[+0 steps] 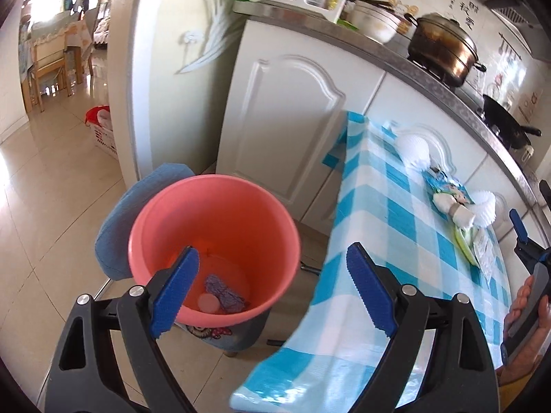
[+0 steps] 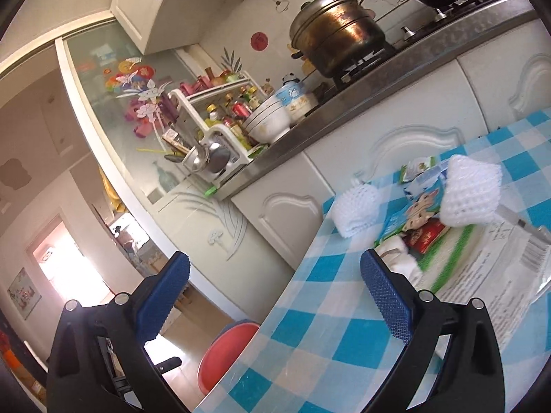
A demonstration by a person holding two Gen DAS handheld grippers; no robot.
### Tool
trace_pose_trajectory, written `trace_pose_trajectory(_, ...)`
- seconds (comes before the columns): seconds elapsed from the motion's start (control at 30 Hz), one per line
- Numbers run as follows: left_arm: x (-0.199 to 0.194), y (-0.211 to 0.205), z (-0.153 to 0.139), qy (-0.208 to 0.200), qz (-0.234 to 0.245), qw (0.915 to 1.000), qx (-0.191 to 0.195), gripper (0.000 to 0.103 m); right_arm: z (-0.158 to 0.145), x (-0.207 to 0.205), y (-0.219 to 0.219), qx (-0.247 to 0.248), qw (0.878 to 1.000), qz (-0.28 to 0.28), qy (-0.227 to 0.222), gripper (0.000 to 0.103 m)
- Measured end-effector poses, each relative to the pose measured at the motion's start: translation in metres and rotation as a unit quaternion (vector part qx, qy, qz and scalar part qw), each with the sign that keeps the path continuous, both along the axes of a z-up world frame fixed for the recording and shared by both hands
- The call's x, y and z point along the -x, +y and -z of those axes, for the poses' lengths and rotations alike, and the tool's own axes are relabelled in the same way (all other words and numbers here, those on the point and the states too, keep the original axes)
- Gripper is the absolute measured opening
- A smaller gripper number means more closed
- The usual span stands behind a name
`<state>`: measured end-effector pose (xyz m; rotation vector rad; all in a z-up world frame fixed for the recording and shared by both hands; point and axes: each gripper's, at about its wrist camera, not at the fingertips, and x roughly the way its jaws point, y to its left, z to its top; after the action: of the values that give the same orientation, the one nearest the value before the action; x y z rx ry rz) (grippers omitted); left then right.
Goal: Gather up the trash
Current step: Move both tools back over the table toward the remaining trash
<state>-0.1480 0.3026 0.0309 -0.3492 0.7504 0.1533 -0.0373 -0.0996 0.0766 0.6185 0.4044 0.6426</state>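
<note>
A pink bucket (image 1: 213,241) stands on a low stool beside the table; a purple wrapper (image 1: 224,292) and a pale round lid (image 1: 207,302) lie in its bottom. My left gripper (image 1: 275,292) hangs open above the bucket's near rim, nothing between its fingers. On the blue-checked tablecloth (image 2: 327,309) lie white foam nets (image 2: 471,196), snack wrappers (image 2: 422,213), a crumpled tissue (image 2: 396,254) and a clear plastic sheet (image 2: 492,268). My right gripper (image 2: 275,296) is open over the table's corner, empty, short of the trash pile. The bucket (image 2: 224,358) shows below the table edge.
White cabinets and a steel counter (image 1: 447,93) run behind the table, bearing a brass pot (image 1: 444,48), a black wok (image 1: 506,124), bowls and a bottle rack (image 2: 220,117). A blue cushion (image 1: 137,206) leans beside the bucket. A hand (image 1: 530,313) holds the right gripper at the left wrist view's right edge.
</note>
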Motion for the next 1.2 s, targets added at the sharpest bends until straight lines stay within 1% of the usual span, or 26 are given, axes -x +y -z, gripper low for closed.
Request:
trace_pose_trajectory(0.17, -0.008, -0.033, -0.010, 0.013, 0.029, 0.9994, -0.008, 0.088, 0.007, -0.011, -0.060, -0.040, 0.998, 0.046, 0.016, 0.098)
trace_pose_trajectory(0.3, -0.017, -0.061, -0.023, 0.017, 0.057, 0.9981, -0.013, 0.088, 0.020, -0.018, -0.110, -0.071, 0.993, 0.087, 0.031, 0.098)
trace_pose_trajectory(0.4, -0.029, -0.086, -0.035, 0.017, 0.086, 0.9961, -0.008, 0.088, 0.032, -0.022, -0.142, -0.096, 0.988, 0.108, 0.049, 0.098)
trace_pose_trajectory(0.47, -0.039, -0.102, -0.042, 0.018, 0.104, 0.9944, -0.003, 0.088, 0.041, -0.025, -0.159, -0.107, 0.985, 0.121, 0.068, 0.098)
trace_pose_trajectory(0.53, -0.055, -0.122, -0.052, 0.018, 0.125, 0.9920, 0.011, 0.088, 0.052, -0.029, -0.172, -0.119, 0.981, 0.126, 0.087, 0.098)
trace_pose_trajectory(0.6, -0.072, -0.141, -0.063, 0.009, 0.148, 0.9889, 0.015, 0.088, 0.064, -0.034, -0.183, -0.134, 0.977, 0.127, 0.104, 0.098)
trace_pose_trajectory(0.67, -0.095, -0.162, -0.072, 0.003, 0.166, 0.9860, 0.008, 0.088, 0.073, -0.037, -0.191, -0.144, 0.975, 0.130, 0.112, 0.098)
trace_pose_trajectory(0.77, -0.137, -0.188, -0.082, -0.009, 0.177, 0.9842, 0.002, 0.088, 0.080, -0.040, -0.197, -0.139, 0.973, 0.138, 0.121, 0.098)
trace_pose_trajectory(0.83, -0.171, -0.203, -0.087, -0.019, 0.192, 0.9813, -0.008, 0.088, 0.082, -0.041, -0.199, -0.137, 0.973, 0.142, 0.120, 0.098)
trace_pose_trajectory(0.9, -0.209, -0.220, -0.088, -0.017, 0.202, 0.9791, -0.013, 0.088, 0.083, -0.042, -0.199, -0.137, 0.973, 0.142, 0.119, 0.098)
trace_pose_trajectory(0.97, -0.244, -0.236, -0.085, -0.015, 0.214, 0.9768, 0.001, 0.088, 0.085, -0.042, -0.199, -0.140, 0.972, 0.141, 0.123, 0.098)
trace_pose_trajectory(1.1, -0.307, -0.274, -0.072, -0.015, 0.218, 0.9756, -0.019, 0.088, 0.091, -0.044, -0.199, -0.147, 0.971, 0.139, 0.128, 0.098)
trace_pose_trajectory(1.2, -0.351, -0.302, -0.053, 0.011, 0.230, 0.9730, -0.019, 0.088, 0.095, -0.044, -0.201, -0.151, 0.969, 0.142, 0.132, 0.098)
